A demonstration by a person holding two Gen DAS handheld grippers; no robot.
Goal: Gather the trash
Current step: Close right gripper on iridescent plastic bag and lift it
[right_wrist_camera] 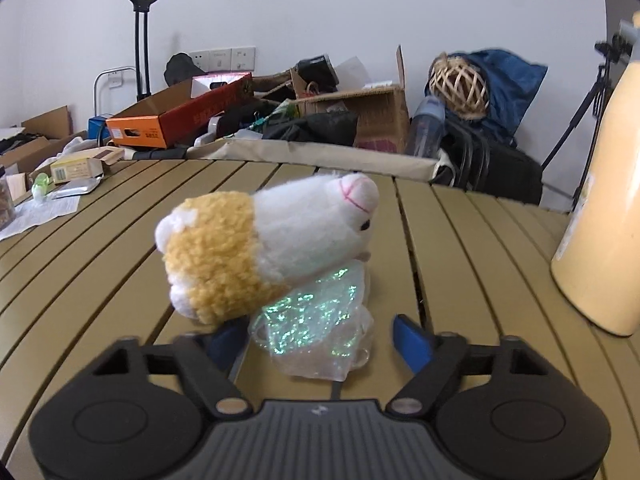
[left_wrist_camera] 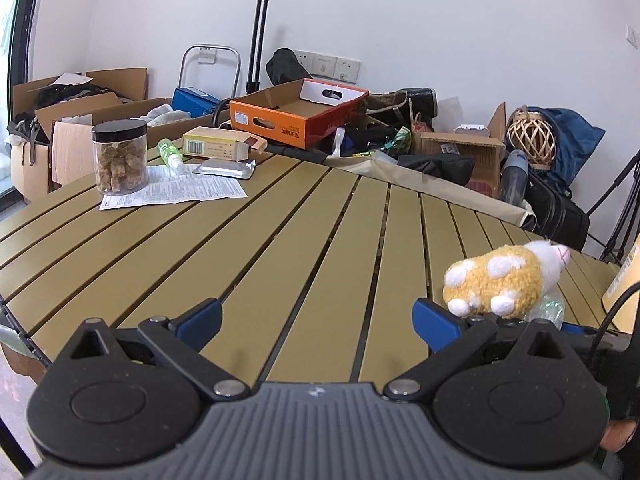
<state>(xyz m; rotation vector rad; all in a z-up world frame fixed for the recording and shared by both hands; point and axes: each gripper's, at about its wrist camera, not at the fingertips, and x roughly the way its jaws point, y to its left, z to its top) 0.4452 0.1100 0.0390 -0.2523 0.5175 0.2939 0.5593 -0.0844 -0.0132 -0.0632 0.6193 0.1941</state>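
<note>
Iridescent, crinkled clear plastic wrapper (right_wrist_camera: 316, 320) lies on the olive slatted bench (right_wrist_camera: 460, 240) directly ahead of our right gripper (right_wrist_camera: 320, 340), between its blue-tipped fingers (right_wrist_camera: 412, 342), which stand spread wide and hold nothing. A yellow-and-white plush toy animal (right_wrist_camera: 264, 248) rests on the wrapper's far left part, its long axis running from near left to far right, snout tilted up. We judge the wrapper to be the trash piece in hand, and closing on it looks likely to catch the plush as well, since the toy overlaps the left finger's path.

From our left gripper (left_wrist_camera: 318, 320) the same wrapper (left_wrist_camera: 548, 308) sits off to the right, just beyond the right finger (left_wrist_camera: 436, 324); these fingers are also spread and empty. The right hand is plainly nearer.

A tall cream-yellow bottle (right_wrist_camera: 604, 216) stands to the right. At the far left lie a printed paper leaflet (left_wrist_camera: 176, 192), a clear jar of brown chunks with a black lid (left_wrist_camera: 120, 156), a small green spray bottle (left_wrist_camera: 170, 154), a silver foil blister pack (left_wrist_camera: 226, 168) and a pale yellow carton with a barcode (left_wrist_camera: 222, 144); its print is too small to read. The orange cardboard box (left_wrist_camera: 296, 114) beyond the bench carries Chinese characters we cannot make out.
</note>
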